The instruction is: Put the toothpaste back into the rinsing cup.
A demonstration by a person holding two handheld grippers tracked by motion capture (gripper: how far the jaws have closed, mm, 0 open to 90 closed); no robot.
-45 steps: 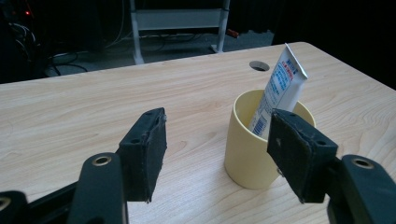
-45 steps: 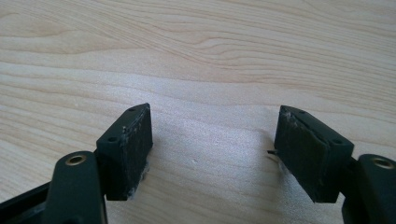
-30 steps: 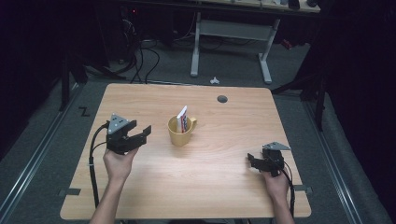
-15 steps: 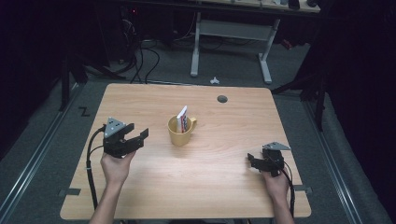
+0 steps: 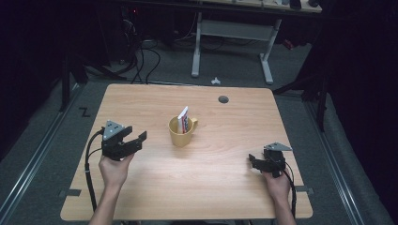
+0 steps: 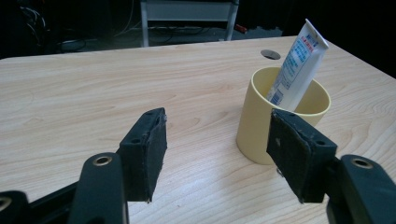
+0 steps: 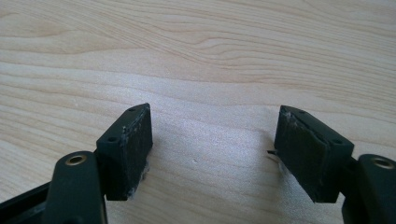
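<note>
A yellow mug (image 5: 182,131) stands upright near the middle of the wooden table (image 5: 141,101), its handle to the right. A white toothpaste tube (image 5: 184,118) leans inside it, cap end down. My left gripper (image 5: 136,135) hovers a short way left of the mug, open and empty, jaws aimed toward it. In the left gripper view the mug (image 6: 261,126) and the tube (image 6: 298,63) sit ahead on the right, just beyond the right pad. My right gripper (image 5: 253,161) rests low over the table's right front, open, with bare wood between its pads (image 7: 130,149).
A round dark cable hole (image 5: 223,99) lies in the tabletop behind the mug. Beyond the far edge stand a white desk frame (image 5: 234,33), cables on the grey floor and a small white object (image 5: 215,80). Bare wood spreads between the two hands.
My left gripper has drifted slightly left and toward the front, away from the mug. The right gripper, the mug and the tube have not moved.
</note>
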